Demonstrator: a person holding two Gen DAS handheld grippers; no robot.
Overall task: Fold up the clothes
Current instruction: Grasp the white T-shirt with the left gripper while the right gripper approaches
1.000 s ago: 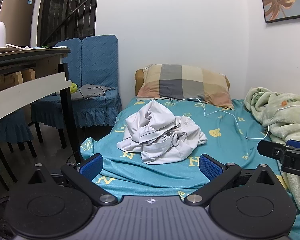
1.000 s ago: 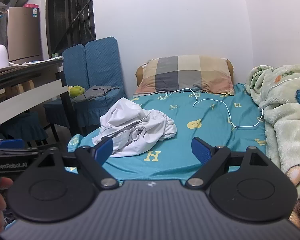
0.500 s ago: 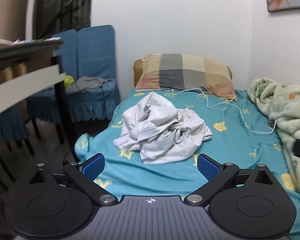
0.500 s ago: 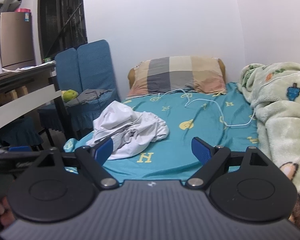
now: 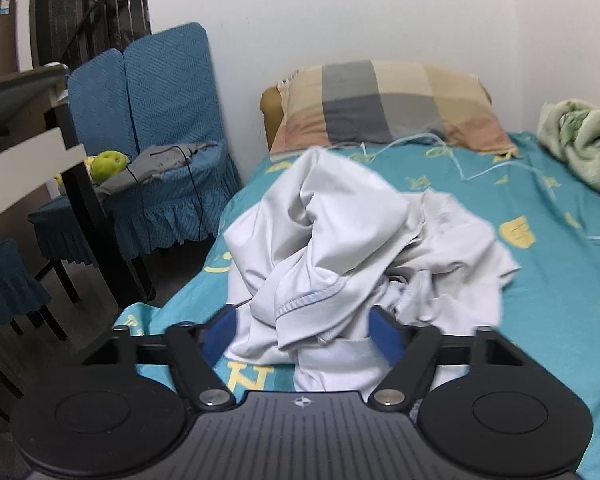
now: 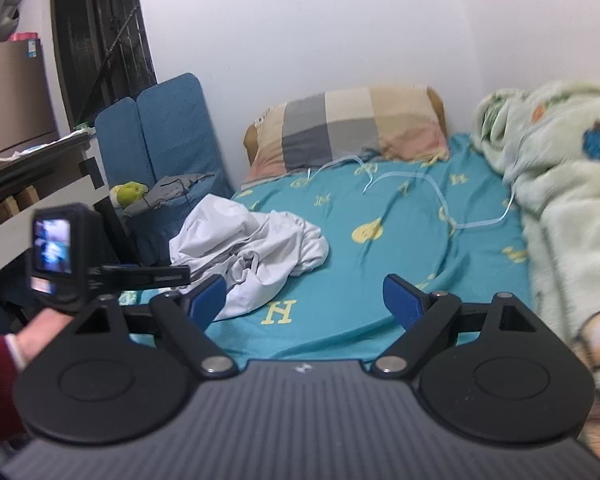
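The left gripper [image 5: 302, 330] is spread wide, its blue-padded fingers [image 5: 385, 334] straddling the near edge of a crumpled pale-grey garment [image 5: 340, 248] whose folds hide its shape. The right gripper [image 6: 306, 300] gapes over the turquoise patterned bedsheet [image 6: 400, 248] beside it. Beyond lies a blurred checked pillow [image 5: 384, 104].

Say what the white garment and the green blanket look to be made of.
White garment: thin, smooth knit, probably cotton or a synthetic blend; it crumples into soft folds and shows a stitched hem.
Green blanket: plush fleece, matte and fuzzy, with a printed pattern; fibre unclear.
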